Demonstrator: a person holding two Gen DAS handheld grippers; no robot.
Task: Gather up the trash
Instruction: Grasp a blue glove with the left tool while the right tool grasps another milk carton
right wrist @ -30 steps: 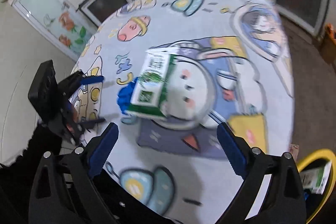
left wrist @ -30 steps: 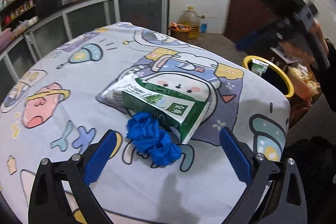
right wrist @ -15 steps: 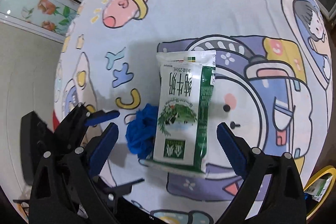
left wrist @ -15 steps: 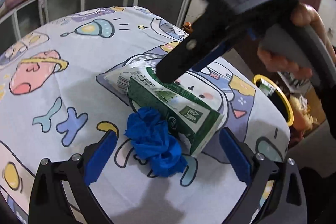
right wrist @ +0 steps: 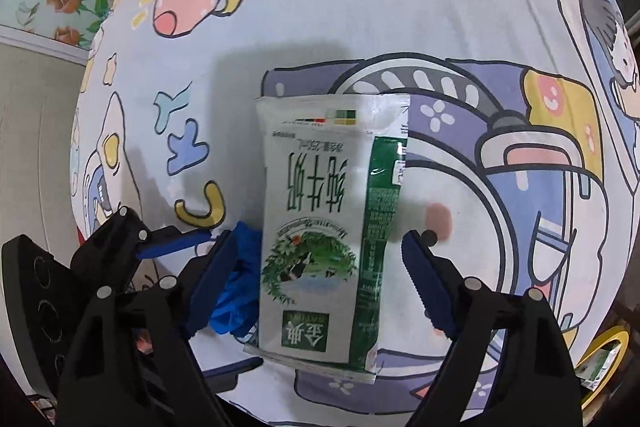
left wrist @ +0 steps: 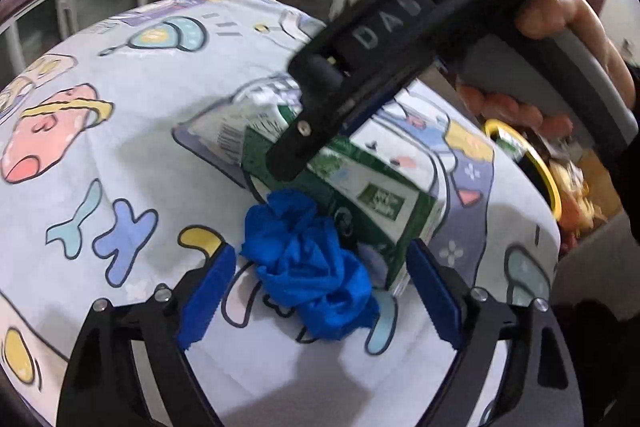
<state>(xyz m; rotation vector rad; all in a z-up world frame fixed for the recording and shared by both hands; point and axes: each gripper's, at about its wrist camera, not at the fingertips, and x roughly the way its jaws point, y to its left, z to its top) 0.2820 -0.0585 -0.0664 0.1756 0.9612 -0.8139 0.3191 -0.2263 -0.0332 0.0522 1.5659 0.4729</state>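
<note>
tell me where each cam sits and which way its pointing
Left wrist: on the left gripper, angled down across the table at the blue glove; its own fingers, the right gripper and a hand show.
Right wrist: on the right gripper, looking steeply down on the milk carton; its own fingers and the left gripper show.
Shared: carton, glove, cartoon tablecloth, yellow-rimmed bin.

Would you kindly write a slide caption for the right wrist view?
Right gripper, jaws closing, straddles a green-and-white milk pouch on the cartoon tablecloth, blue crumpled glove beside it.
</note>
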